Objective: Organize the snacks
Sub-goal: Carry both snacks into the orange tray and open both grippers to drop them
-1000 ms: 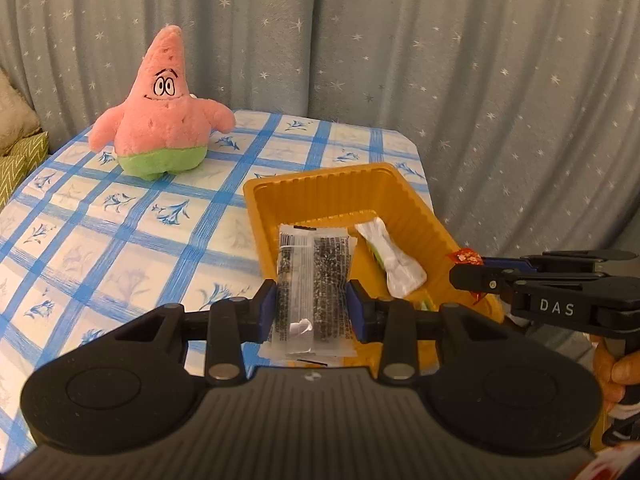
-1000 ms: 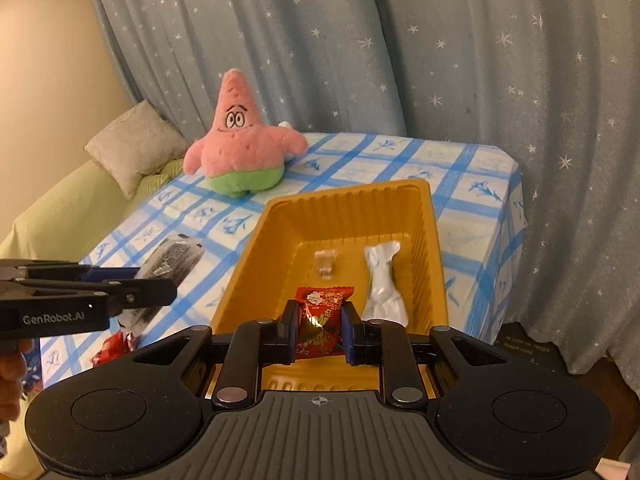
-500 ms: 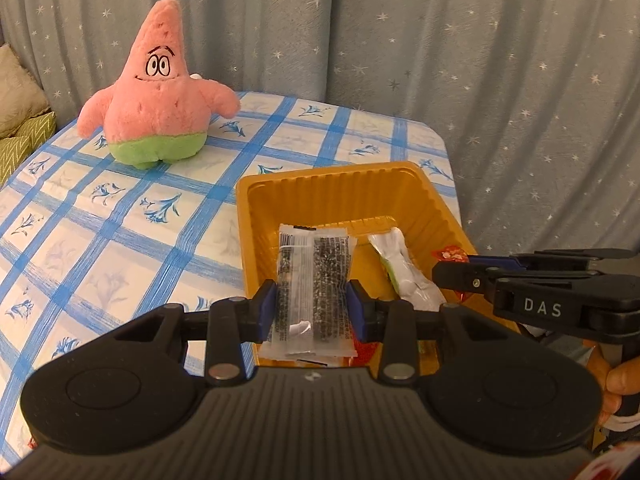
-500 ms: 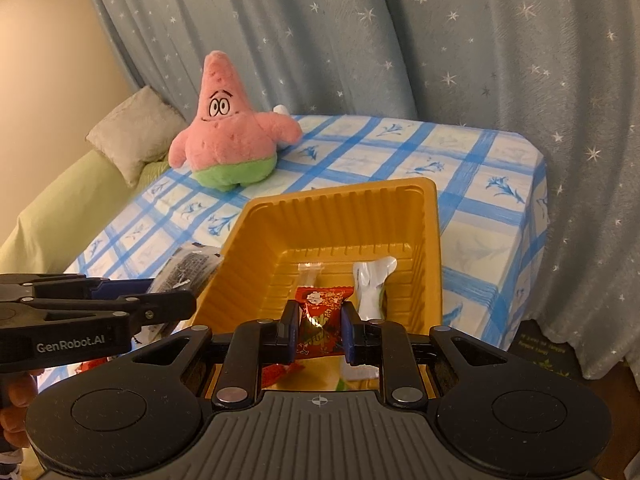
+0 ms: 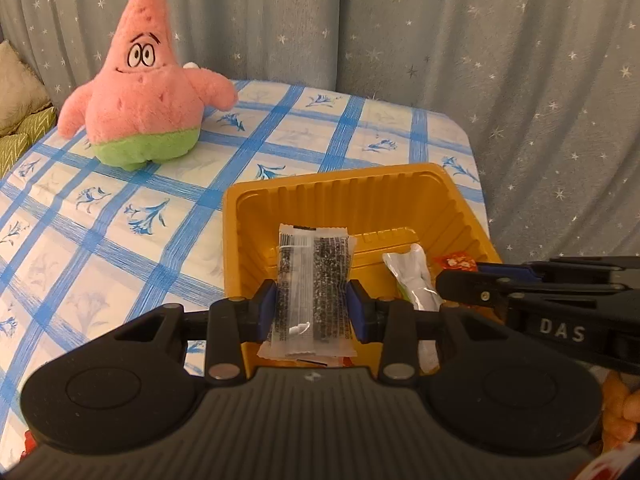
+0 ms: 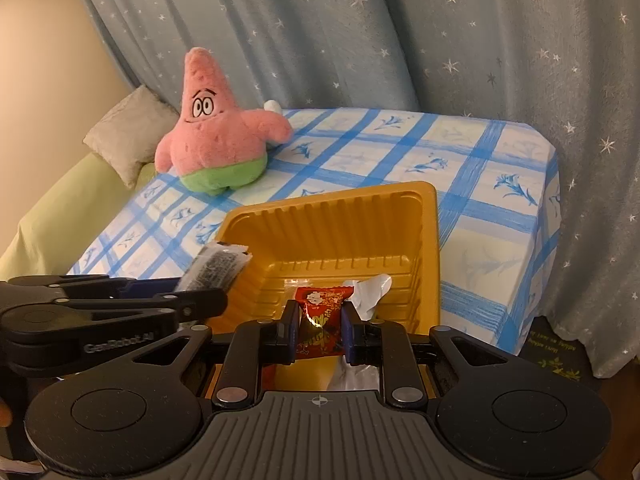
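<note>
Holding: left gripper (image 5: 312,312) pinching sesame pack (image 5: 312,280), right gripper (image 6: 320,330) pinching red candy (image 6: 322,314)
Tray (image 5: 256,216): 12 o'clock, white wrapper (image 5: 412,276) inside
Risk: grippers bumping, pack landing on rim

A glossy ribbed plastic tray (image 5: 464,216) was seen on a printed cloth tablecloth (image 5: 120,232). A crinkly clear film packet (image 5: 312,280), a shiny foil wrapper (image 6: 322,316) and a fuzzy plush toy (image 5: 140,96) were noted.

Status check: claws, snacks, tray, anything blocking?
Left claw shut on black packet, right claw shut on red candy. Both over yellow tray; white wrapper already inside. Nothing blocking.
</note>
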A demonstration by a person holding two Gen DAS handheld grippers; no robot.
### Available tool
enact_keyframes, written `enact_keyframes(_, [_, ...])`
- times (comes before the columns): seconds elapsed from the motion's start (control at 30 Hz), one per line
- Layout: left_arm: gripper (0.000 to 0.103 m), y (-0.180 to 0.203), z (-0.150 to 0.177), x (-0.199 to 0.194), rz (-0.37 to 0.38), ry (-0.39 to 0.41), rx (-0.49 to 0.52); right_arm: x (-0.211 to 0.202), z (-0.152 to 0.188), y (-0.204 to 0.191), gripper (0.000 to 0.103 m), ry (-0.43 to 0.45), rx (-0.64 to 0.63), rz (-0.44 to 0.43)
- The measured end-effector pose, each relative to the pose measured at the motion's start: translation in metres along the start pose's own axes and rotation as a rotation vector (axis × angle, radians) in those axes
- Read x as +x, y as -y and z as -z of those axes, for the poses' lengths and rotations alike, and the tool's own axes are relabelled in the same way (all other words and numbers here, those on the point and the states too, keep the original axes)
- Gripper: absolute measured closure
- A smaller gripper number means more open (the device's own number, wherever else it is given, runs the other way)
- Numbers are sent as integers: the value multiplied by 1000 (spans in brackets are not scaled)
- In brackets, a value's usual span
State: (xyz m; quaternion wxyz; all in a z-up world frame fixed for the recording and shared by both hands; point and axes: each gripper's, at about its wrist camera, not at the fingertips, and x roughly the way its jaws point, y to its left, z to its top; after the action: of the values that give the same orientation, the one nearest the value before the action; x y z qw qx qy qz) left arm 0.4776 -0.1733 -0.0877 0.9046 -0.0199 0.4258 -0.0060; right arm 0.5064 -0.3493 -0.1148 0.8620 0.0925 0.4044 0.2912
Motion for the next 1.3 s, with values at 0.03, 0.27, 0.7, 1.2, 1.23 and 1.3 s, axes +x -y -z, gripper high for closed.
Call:
enact_keyframes(0.03, [68, 0, -1, 4, -2, -7, -2, 1, -1, 1, 81, -1, 1, -1])
enact_keyframes(0.27, [69, -1, -3, 26, -19, -41, -10, 9, -8, 10, 81, -5, 9, -1])
enact_keyframes(0.7, [74, -4, -6, 32, 10, -45, -14, 17, -11, 13, 81, -19, 16, -10])
enact_keyframes(1.2, [74, -9, -4, 23, 18, -37, -24, 31, -12, 6, 81, -42, 8, -23])
enact_keyframes(1.23, [74, -10, -4, 22, 19, -36, -25, 31, -12, 5, 81, -42, 6, -25])
enact_keyframes(1.3, [74, -11, -3, 20, 17, -34, -24, 32, -13, 4, 81, -41, 3, -32])
